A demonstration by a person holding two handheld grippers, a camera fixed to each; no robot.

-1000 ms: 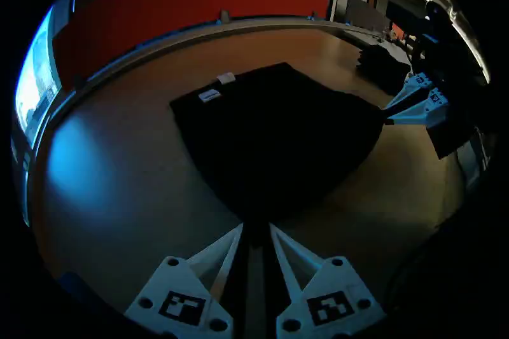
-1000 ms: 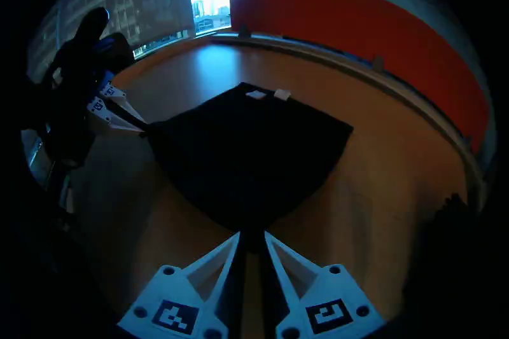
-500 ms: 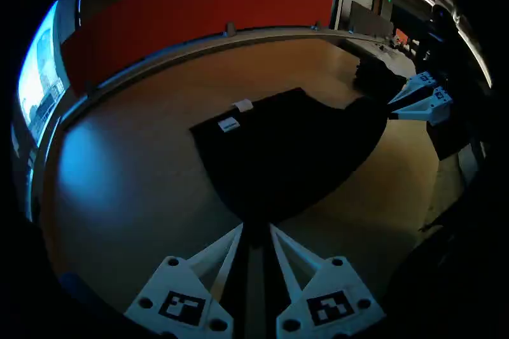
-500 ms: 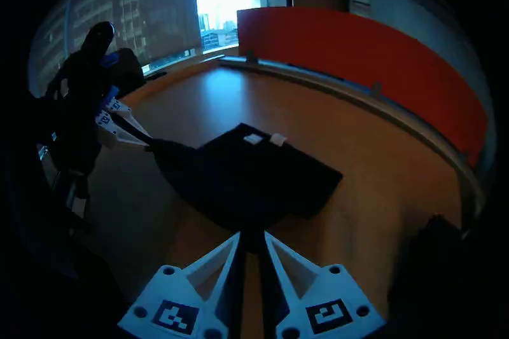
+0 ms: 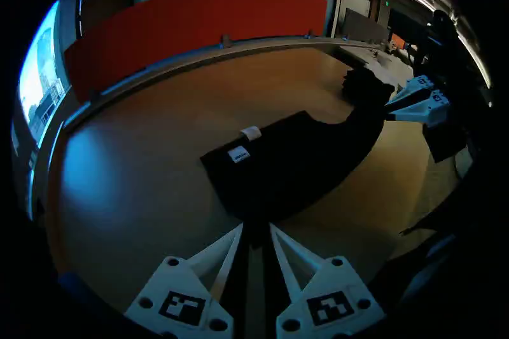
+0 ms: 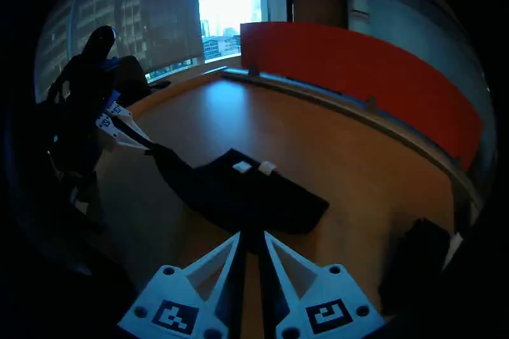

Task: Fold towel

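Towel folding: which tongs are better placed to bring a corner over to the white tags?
Left, probably. The left tongs pinch the towel corner nearer the white tags; the right tongs hold the corner farther from them.

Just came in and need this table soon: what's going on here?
A person is folding a black towel. The left hand-held gripper and the right hand-held gripper each pinch a near corner, lifted above the wooden table. The far edge, with its white tags, lies on the table.
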